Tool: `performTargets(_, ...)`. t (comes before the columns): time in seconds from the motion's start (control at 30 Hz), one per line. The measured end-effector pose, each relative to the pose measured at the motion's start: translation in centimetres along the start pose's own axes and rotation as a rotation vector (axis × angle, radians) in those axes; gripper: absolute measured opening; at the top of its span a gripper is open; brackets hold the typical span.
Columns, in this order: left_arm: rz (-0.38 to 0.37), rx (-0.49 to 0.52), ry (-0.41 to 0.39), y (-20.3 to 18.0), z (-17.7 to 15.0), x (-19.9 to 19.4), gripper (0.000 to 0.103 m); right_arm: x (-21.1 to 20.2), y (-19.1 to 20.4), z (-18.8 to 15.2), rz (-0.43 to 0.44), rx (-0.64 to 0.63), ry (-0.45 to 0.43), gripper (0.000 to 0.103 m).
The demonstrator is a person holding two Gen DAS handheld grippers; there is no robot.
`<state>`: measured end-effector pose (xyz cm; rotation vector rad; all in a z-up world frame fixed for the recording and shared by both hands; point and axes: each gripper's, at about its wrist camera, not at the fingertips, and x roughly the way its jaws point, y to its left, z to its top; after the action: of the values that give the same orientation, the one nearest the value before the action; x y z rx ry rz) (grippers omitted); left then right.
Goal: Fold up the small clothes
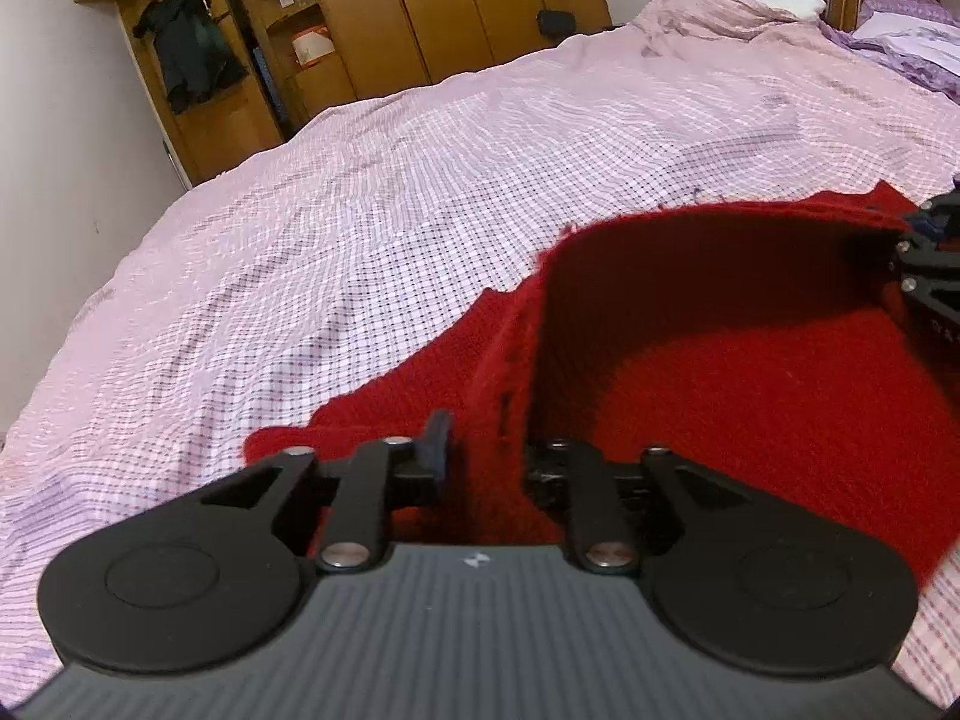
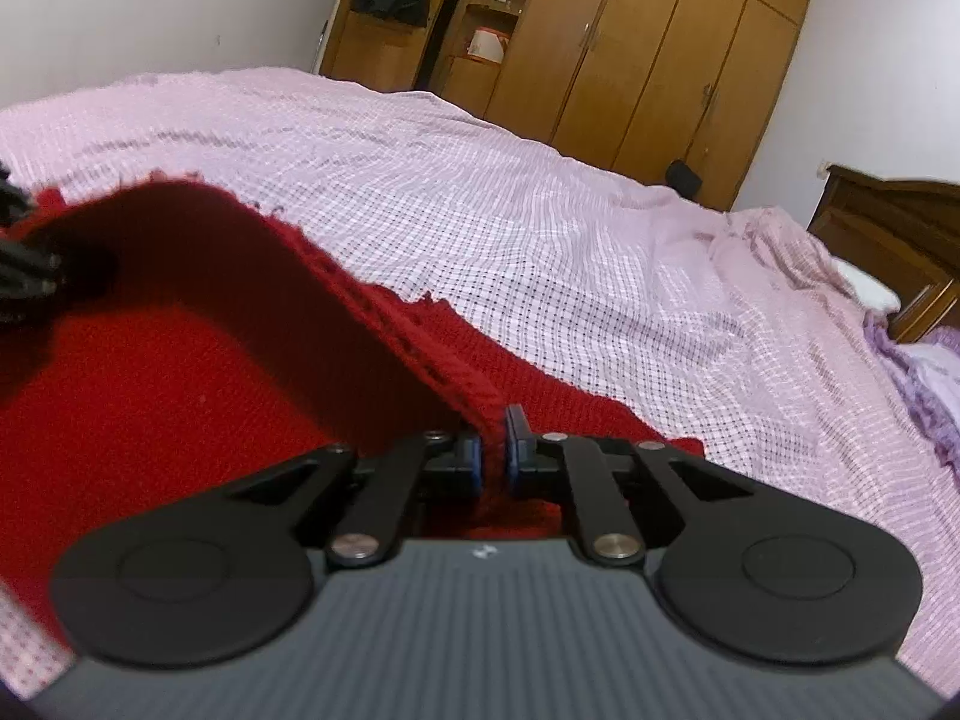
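A red knitted garment (image 1: 750,396) lies on the pink checked bedsheet (image 1: 360,228). My left gripper (image 1: 489,450) is shut on its edge and holds that edge raised in a fold above the flat part. My right gripper (image 2: 493,450) is shut on the other end of the same raised edge (image 2: 420,330). The garment (image 2: 150,396) curves up like a wall between the two grippers. The right gripper also shows at the right edge of the left wrist view (image 1: 930,276), and the left gripper at the left edge of the right wrist view (image 2: 18,276).
The bed stretches far ahead. A wooden wardrobe (image 1: 420,6) and shelves with a hanging dark jacket (image 1: 186,48) stand beyond it. A rumpled blanket (image 1: 720,18), a purple cloth (image 1: 900,42) and a dark headboard (image 2: 888,240) lie at the bed's head.
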<state>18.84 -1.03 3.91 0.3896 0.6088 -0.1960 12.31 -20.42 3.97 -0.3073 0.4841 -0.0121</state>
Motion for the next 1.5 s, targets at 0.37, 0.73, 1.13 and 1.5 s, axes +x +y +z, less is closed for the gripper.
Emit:
performTargets(0.37,-0.055,-0.075,-0.036,3.0,-2.3,-6.9,0.065,-5.0,-4.0,-0.3,0.080,0.088,-0.068,0.056)
performTargets(0.73,-0.060,-0.018,-0.014,3.4,-4.4,-9.9,0.071,-6.1,-7.7,-1.9,0.082,0.048,-0.049,0.064)
performTargets(1.13,-0.053,0.065,0.017,2.8,-6.1,-10.1,0.071,-3.3,-6.8,-2.9,0.091,-0.117,-0.006,0.064)
performTargets(1.5,0.016,0.071,-0.006,4.0,-6.2,-11.9,0.071,-1.8,-5.6,-2.3,0.115,-0.211,-0.014,0.021)
